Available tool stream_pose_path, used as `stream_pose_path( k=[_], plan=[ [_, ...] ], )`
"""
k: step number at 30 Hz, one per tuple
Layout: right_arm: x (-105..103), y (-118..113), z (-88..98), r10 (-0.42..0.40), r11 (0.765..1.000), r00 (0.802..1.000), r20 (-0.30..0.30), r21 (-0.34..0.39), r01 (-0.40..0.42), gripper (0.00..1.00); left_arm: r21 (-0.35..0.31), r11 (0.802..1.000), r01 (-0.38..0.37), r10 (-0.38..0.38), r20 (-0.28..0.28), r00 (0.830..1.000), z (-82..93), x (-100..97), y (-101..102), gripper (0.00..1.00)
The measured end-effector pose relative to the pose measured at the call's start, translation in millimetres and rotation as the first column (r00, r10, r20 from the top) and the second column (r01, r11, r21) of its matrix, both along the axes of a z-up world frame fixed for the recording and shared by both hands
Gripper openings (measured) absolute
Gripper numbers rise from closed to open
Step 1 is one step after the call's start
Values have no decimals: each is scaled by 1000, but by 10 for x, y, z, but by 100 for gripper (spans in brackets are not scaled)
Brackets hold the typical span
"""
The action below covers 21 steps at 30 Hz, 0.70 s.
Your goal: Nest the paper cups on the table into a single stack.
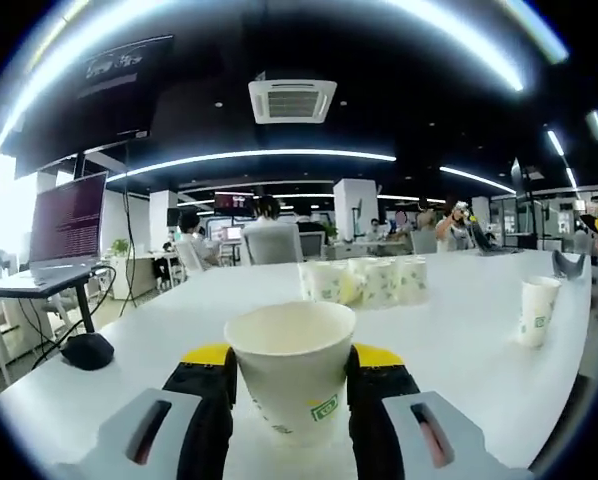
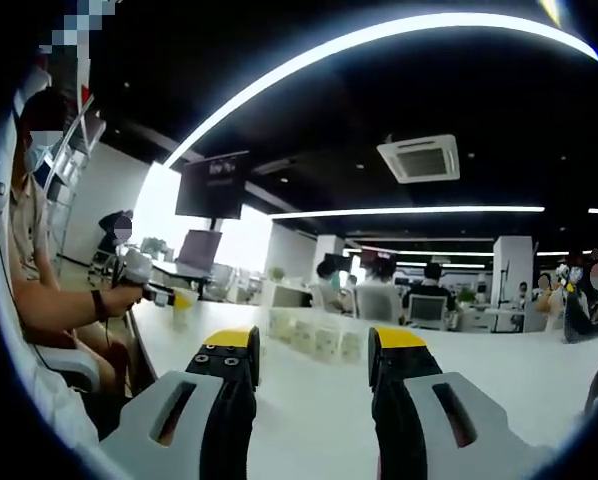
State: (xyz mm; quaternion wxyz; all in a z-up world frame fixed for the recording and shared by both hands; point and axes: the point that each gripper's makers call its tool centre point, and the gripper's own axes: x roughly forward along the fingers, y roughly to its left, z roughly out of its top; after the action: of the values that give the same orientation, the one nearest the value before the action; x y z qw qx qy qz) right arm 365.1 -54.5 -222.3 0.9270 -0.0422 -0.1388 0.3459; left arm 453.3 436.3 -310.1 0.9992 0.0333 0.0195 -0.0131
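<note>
In the left gripper view my left gripper (image 1: 291,362) is shut on an upright white paper cup (image 1: 291,372) with a green mark, held just over the white table (image 1: 159,370). Farther back stands a cluster of several paper cups (image 1: 364,280), and a lone cup (image 1: 537,310) stands at the right. In the right gripper view my right gripper (image 2: 312,352) is open with nothing between its yellow-tipped fingers, above the table (image 2: 309,420). A blurred row of cups (image 2: 314,335) lies beyond it.
A black mouse (image 1: 87,350) and a laptop on a stand (image 1: 64,225) sit left of the table. The other gripper's tip (image 1: 569,264) shows at far right. A seated person (image 2: 39,270) holds a gripper at the left. Office desks and people fill the background.
</note>
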Motion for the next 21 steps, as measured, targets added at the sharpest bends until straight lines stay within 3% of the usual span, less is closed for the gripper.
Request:
stream_pose_path(
  k=[9,12,21],
  plan=[
    [0,-34,14,-7,1000,1000,2,-3,7,46,-6,995,96,-96,31,995,216,112,-366,46],
    [-5,-47,30,-11,1000,1000,5,-3,11,46,-6,988,152,-151,41,988,303,123,-594,46],
    [-14,-48,25,-12,1000,1000,3,-2,12,46,-6,967,253,-252,76,965,530,151,-1020,46]
  ],
)
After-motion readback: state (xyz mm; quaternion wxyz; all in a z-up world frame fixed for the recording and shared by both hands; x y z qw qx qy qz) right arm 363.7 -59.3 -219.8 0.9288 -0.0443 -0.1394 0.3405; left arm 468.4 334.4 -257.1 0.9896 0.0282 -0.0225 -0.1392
